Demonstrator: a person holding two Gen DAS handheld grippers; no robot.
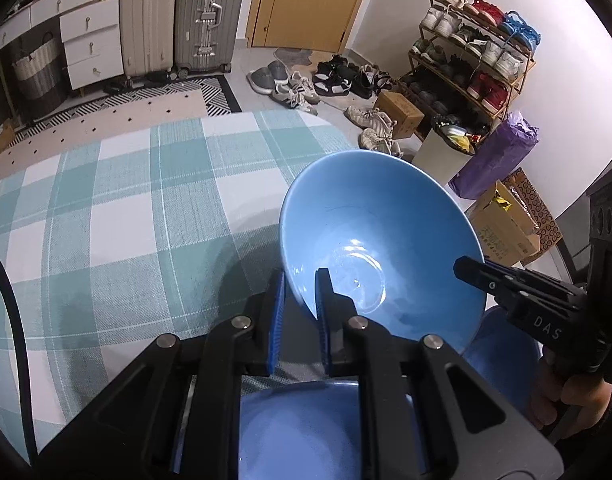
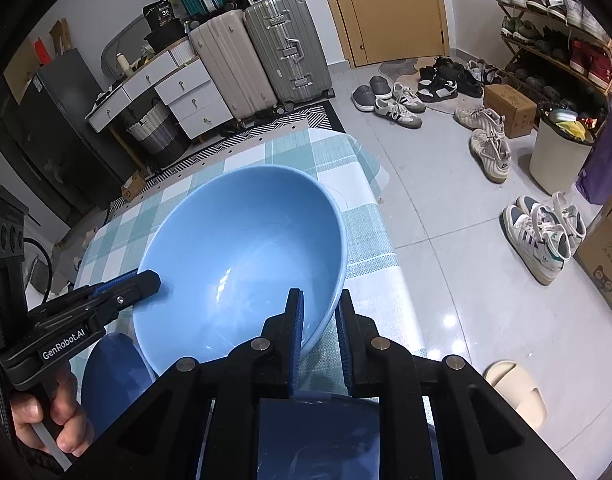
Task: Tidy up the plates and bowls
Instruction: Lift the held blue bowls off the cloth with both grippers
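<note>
The left claw [image 1: 300, 312] bites the near rim of a big round light blue bowl [image 1: 380, 240]; one blue pad sits outside the wall and one inside, both pressed on it; the bowl is tipped up, with its open side facing the camera, above a desk with a green and white check cloth [image 1: 118, 208]; a darker blue dish [image 1: 302, 432] lies under the claw, and another dark blue round thing [image 1: 502, 344] peeks out below the bowl on the right; the right claw [image 1: 466, 266] reaches in from the right and touches the far rim; in the right wrist view the right claw [image 2: 320, 320] has its two blue pads on either side of that same bowl [image 2: 242, 256] rim, clamped on it; the left claw [image 2: 148, 280] grips the other side; past the desk, shoes [image 2: 398, 104] lie on the grey tile floor [image 2: 466, 280].
</note>
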